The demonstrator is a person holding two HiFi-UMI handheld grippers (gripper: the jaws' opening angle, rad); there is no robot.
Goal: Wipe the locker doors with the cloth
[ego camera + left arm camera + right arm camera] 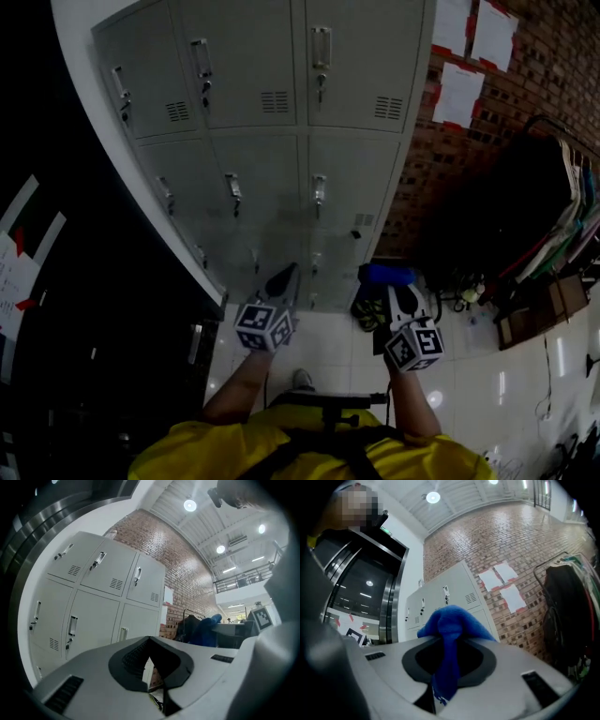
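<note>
Your right gripper (401, 292) is clamped on the blue cloth (386, 274). In the right gripper view the cloth (449, 626) bunches above the closed jaws and a strip of it hangs down between them. Your left gripper (283, 277) has its jaws pressed together with nothing between them, as the left gripper view shows. You hold both grippers side by side, near each other, in front of the bottom row of the grey locker doors (272, 150). The cloth is clear of the doors and touches none of them. To the right of the lockers stand a brick wall (553, 66) with white paper sheets (459, 94) and a clothes rack (553, 220).
</note>
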